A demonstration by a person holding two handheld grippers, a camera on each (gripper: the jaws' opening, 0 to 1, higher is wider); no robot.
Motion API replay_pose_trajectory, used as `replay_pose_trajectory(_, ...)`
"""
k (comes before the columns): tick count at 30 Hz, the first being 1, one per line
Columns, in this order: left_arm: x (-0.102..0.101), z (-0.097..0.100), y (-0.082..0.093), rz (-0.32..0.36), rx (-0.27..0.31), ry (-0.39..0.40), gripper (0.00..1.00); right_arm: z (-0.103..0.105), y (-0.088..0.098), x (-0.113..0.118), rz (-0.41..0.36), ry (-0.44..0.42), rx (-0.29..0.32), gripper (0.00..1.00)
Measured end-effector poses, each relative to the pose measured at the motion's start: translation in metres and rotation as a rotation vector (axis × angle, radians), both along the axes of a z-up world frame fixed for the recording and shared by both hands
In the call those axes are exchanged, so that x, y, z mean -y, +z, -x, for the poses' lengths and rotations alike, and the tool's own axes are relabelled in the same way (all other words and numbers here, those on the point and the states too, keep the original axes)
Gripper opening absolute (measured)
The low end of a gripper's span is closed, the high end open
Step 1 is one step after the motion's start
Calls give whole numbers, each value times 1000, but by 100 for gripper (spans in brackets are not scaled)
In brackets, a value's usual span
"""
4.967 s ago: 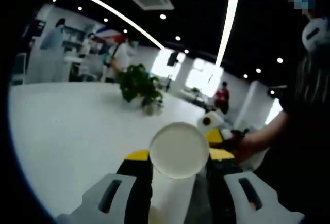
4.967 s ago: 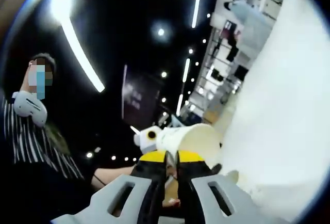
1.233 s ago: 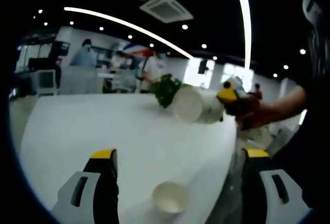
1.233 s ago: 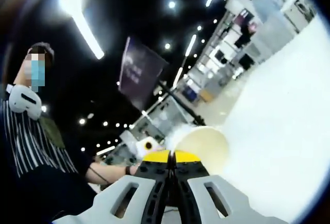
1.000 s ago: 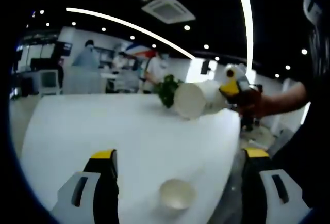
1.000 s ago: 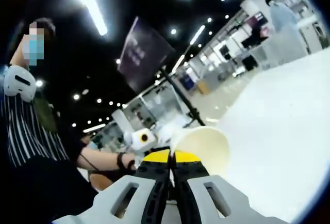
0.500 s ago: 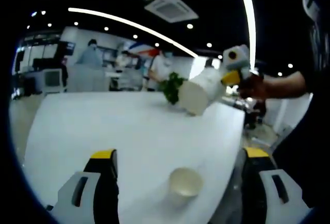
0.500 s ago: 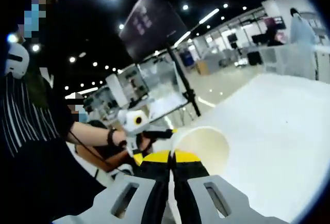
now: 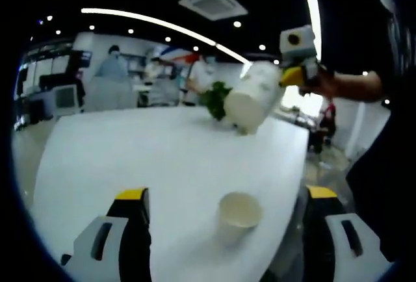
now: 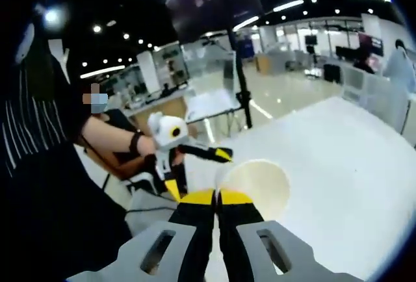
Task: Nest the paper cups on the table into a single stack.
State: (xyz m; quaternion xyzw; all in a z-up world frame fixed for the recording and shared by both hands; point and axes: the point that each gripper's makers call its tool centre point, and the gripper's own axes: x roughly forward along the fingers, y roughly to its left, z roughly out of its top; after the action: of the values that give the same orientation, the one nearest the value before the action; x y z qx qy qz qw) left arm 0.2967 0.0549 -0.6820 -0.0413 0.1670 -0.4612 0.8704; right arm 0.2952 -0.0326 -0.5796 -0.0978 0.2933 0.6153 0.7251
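- Your right claw (image 10: pixel 216 199) is clenched on the wall of a paper cup (image 10: pixel 257 188); its yellow-tipped jaws meet with no gap.
- In the left gripper view the held paper cup (image 9: pixel 252 97) hangs in the air over the far part of the tabletop (image 9: pixel 143 158), tilted, its long axis running from the right claw (image 9: pixel 294 74) down toward its open mouth, which faces down and toward your left camera.
- In the right gripper view that cup's mouth opens away from the jaws, out over the white tabletop (image 10: pixel 338 165).
- Your left claw (image 9: pixel 221 197) is released, its jaws standing wide apart at either side of the view.
- A second cup (image 9: pixel 239 214) stands upright on the tabletop between those jaws, mouth up, touching neither jaw, near the tabletop's right edge.
- The held cup is well apart from the standing one, higher and farther out.
- A potted plant (image 9: pixel 215 99) sits at the far edge, just behind the held cup.
- The tabletop lies open and bare to the left of the standing cup and between it and the plant.
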Motion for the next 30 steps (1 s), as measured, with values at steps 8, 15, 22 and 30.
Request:
replay_pose_trajectory(8,-2,0,-7,9,-13,10,96,5,-22,-3,110,54,41,0)
replay_pose_trajectory(15,-2,4,-14,9,-30,5,96,10,-39,-2,185,79,50,0)
replay_pose_trajectory(22,-8,7,-15,3,-37,7,95,12,-47,-5,213,93,49,0)
replay_pose_trajectory(30,-12,11,-16,3,-33,8,95,14,-60,-8,266,113,60,0)
